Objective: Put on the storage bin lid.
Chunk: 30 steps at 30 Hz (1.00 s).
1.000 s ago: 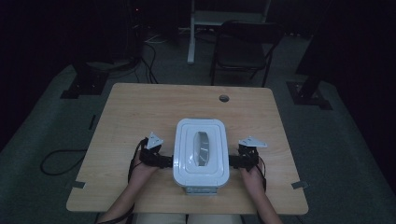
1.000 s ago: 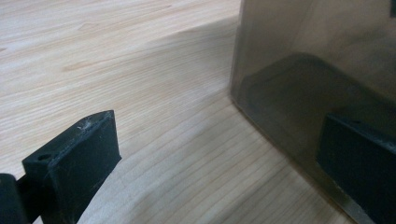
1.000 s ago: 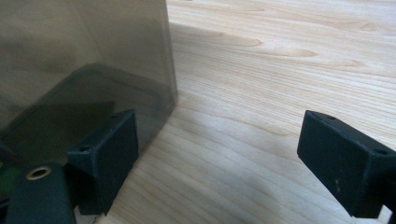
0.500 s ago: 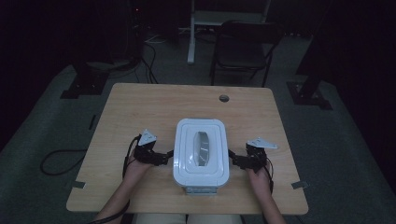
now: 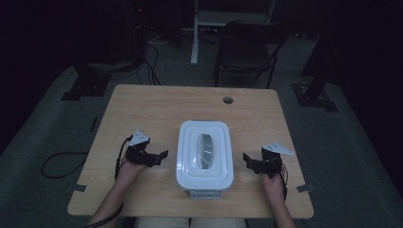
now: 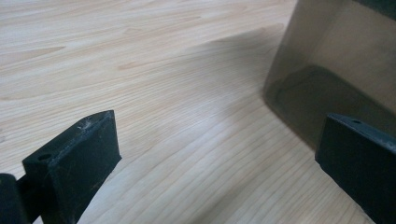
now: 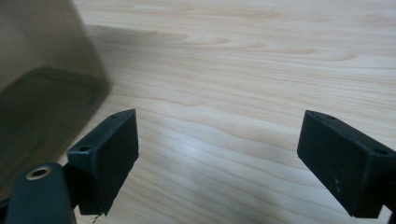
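- The left gripper (image 5: 163,154) was black, with a grey three-cornered plate on top and a black cable trailing behind its jaws.
- The right gripper (image 5: 247,158) matched it.
- Each jaw was a flat black block, with a small screw hole near its base.
- The person's forearms were bare, without sleeves.

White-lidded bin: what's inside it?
Cannot tell. From above, the white lid covers the bin completely. In the gripper views its tinted wall looks dark with no contents discernible. Both tools sit beside it, open, touching nothing.
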Tool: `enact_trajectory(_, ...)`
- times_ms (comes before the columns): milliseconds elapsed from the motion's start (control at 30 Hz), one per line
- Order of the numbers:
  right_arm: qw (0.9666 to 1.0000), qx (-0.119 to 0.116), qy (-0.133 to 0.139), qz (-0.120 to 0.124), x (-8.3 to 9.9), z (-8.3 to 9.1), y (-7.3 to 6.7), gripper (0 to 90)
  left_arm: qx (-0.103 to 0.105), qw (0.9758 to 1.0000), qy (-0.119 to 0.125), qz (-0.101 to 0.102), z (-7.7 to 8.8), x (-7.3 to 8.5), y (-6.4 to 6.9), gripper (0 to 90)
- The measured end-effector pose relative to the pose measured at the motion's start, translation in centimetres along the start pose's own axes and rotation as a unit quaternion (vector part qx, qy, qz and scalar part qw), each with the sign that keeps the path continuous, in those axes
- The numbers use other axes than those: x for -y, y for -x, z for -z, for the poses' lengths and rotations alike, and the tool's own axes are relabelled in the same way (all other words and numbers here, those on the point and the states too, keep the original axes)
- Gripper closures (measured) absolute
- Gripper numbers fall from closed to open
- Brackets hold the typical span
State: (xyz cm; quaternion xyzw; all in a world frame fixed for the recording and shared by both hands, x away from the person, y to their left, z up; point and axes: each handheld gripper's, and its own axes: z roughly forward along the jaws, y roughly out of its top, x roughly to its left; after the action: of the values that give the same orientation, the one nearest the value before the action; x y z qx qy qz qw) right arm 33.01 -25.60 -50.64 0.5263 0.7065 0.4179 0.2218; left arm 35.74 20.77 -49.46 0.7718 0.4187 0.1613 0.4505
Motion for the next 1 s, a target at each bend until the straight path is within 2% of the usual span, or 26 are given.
enact_trajectory(33,0.9999,0.012,0.008,0.005,0.1,0.3,0.3,12.6,-0.005,1.0,0.0,0.0,0.2,0.1,-0.2,0.6)
enact_trajectory(100,0.9998,0.015,0.01,0.005,0.2,0.5,0.5,12.6,-0.01,0.9999,0.001,0.002,0.5,0.3,-0.6,0.6)
enact_trajectory(367,0.9991,0.034,0.007,-0.025,1.0,1.8,2.7,12.6,-0.032,0.9993,0.001,0.018,2.0,0.8,-2.1,0.6)
enact_trajectory(567,0.9984,0.042,0.006,-0.037,1.5,2.4,3.5,12.6,-0.044,0.9986,0.0,0.029,3.0,1.4,-3.0,0.6)
enact_trajectory(800,0.9972,0.062,-0.003,-0.04,2.4,3.4,4.6,12.6,-0.06,0.997,0.002,0.048,4.3,2.3,-3.9,0.6)
enact_trajectory(1000,0.9961,0.074,-0.002,-0.049,3.1,4.0,5.3,12.6,-0.079,0.9947,0.004,0.067,5.7,3.2,-4.9,0.6)
